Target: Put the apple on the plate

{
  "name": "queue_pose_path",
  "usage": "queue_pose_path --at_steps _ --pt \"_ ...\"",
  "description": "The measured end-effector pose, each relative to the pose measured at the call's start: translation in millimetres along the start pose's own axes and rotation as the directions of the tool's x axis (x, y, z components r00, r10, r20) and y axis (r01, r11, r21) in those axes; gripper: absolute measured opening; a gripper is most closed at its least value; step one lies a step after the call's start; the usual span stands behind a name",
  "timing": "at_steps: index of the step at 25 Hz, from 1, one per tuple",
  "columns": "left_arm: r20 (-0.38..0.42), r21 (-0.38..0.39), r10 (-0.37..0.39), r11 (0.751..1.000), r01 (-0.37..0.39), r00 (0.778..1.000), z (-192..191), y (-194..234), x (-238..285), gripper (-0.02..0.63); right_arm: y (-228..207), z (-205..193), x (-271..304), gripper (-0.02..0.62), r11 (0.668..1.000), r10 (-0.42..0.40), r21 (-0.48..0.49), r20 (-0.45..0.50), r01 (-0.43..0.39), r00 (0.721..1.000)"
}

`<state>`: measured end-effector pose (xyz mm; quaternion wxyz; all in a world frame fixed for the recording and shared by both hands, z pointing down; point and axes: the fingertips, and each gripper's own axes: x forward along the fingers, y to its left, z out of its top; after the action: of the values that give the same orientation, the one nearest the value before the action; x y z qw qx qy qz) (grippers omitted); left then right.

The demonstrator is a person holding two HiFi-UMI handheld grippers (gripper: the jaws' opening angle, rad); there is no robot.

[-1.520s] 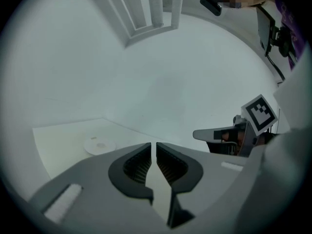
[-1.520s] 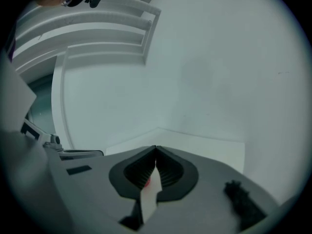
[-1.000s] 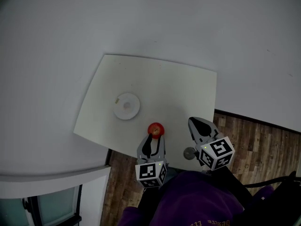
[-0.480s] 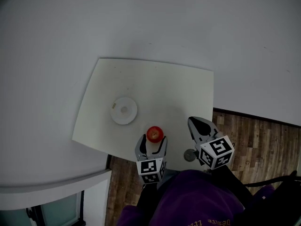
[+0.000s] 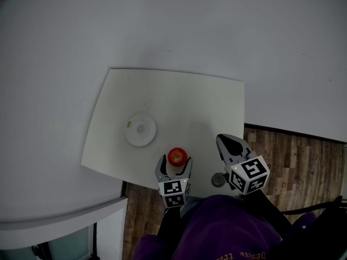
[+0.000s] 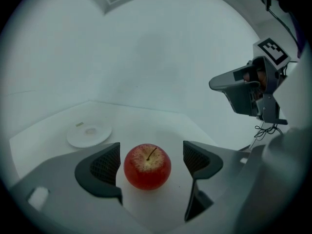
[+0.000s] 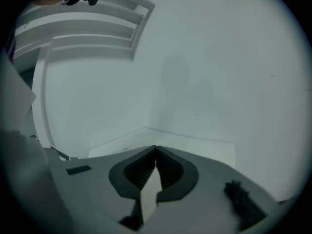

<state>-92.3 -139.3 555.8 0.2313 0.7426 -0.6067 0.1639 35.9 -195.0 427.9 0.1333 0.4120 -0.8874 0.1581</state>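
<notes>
Grasping step: left gripper (image 6: 151, 161) jaws opening, straddling apple (image 6: 147, 167) on desk (image 5: 190, 99), not touching. Right gripper (image 7: 156, 172) clenched, empty. Next likely: close, carry to plate (image 5: 140, 129).

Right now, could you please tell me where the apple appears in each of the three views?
Head view: apple low centre, near the table's near edge.
Left gripper view: apple lower centre, between the left gripper's opening jaws, touching neither.
Right gripper view: not in it.
Shared landmark: the white plate, left of and beyond the apple in both; absent from the right gripper view.
</notes>
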Motion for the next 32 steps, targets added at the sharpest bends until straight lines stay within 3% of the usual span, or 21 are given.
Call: queue_pose_path --at_steps 14,32 --pt "-0.101 0.041 -0.031 0.999 0.035 0.994 -22 2 23 0.399 -8 -1 5 0.011 0.999 -0.031 0.006 -0.011 0.031 0.999" --pt "-0.119 0.046 -0.018 0.999 0.023 0.993 -29 8 30 0.393 -18 -2 3 0.011 0.998 -0.061 0.006 -0.015 0.061 0.998"
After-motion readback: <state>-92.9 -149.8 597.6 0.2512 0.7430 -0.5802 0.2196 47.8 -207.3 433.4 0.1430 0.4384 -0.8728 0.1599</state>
